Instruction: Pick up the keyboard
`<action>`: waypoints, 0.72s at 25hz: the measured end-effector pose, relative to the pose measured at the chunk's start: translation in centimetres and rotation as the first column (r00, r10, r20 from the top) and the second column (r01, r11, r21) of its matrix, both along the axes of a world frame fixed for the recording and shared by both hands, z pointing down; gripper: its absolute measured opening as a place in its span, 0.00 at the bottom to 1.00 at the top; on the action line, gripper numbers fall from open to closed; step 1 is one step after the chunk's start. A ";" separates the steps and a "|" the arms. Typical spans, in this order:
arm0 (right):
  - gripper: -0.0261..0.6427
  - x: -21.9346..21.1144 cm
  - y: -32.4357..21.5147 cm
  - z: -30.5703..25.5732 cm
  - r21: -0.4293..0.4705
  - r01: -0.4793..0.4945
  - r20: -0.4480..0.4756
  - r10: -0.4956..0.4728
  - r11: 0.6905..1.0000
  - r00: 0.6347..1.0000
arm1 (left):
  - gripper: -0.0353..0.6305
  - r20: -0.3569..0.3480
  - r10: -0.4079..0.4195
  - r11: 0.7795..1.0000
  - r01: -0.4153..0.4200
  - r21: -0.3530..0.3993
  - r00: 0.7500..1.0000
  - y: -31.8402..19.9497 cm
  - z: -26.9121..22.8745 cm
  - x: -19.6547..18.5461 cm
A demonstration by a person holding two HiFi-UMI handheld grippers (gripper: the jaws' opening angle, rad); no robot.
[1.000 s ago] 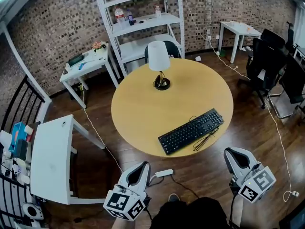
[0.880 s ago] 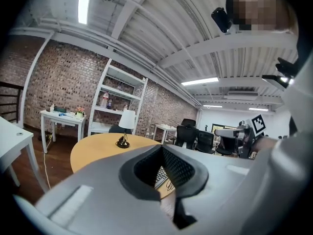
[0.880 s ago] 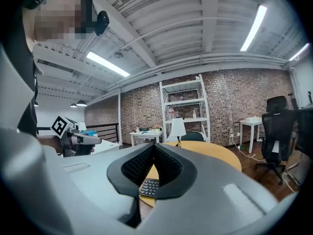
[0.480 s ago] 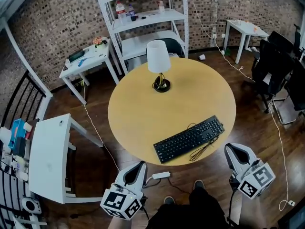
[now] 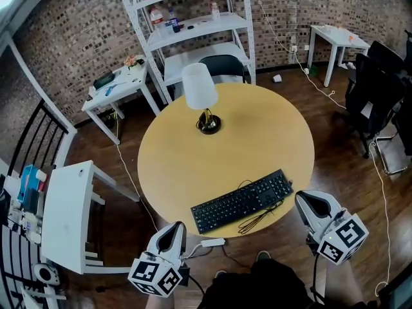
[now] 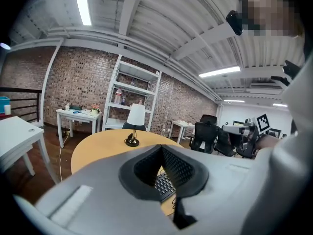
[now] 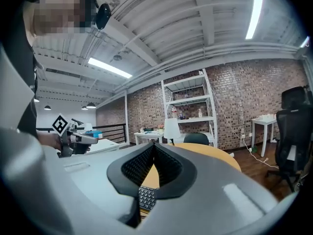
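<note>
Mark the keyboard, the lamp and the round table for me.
keyboard (image 5: 242, 201), head view, middle of its keys.
lamp (image 5: 198, 86), head view, its white shade.
round table (image 5: 264, 127), head view, bare top right of the lamp.

I can't read any words or numbers from here. The marker cubes (image 5: 154, 277) carry only black-and-white square patterns. The key legends on the keyboard (image 5: 241, 200) and the labels on the bottles (image 5: 156, 18) on the shelf (image 5: 212, 24) probably exist, but they're too small to read.
</note>
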State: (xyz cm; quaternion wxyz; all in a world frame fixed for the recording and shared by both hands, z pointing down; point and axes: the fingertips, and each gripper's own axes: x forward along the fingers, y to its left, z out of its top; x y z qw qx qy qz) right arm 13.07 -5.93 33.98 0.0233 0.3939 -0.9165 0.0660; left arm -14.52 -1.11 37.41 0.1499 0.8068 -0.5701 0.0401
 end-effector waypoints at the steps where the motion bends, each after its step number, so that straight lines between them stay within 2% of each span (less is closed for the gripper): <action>1: 0.04 0.6 -0.5 0.2 -0.003 0.012 0.002 -0.012 1.000 1.000 | 0.08 0.003 -0.011 1.000 0.011 -0.001 1.000 -0.3 0.1 0.6; 5: 0.05 1.6 -2.2 0.7 -0.013 0.055 0.000 -0.055 0.998 0.998 | 0.08 0.014 -0.048 0.999 0.048 0.002 0.999 -1.3 0.2 1.5; 10: 0.05 0.4 -3.7 0.9 -0.023 0.049 0.005 -0.049 0.999 0.999 | 0.08 -0.004 -0.060 0.998 0.060 -0.028 0.998 -1.9 1.2 0.2; 14: 0.06 -1.1 -4.5 0.8 -0.039 0.021 0.018 -0.020 0.999 1.000 | 0.08 0.003 -0.040 0.999 0.040 -0.033 0.999 -2.8 1.6 -2.0; 18: 0.08 -2.8 -5.5 1.0 -0.058 -0.011 0.000 0.011 0.998 1.000 | 0.09 -0.031 -0.051 0.997 0.049 -0.067 0.998 -3.3 2.5 -5.1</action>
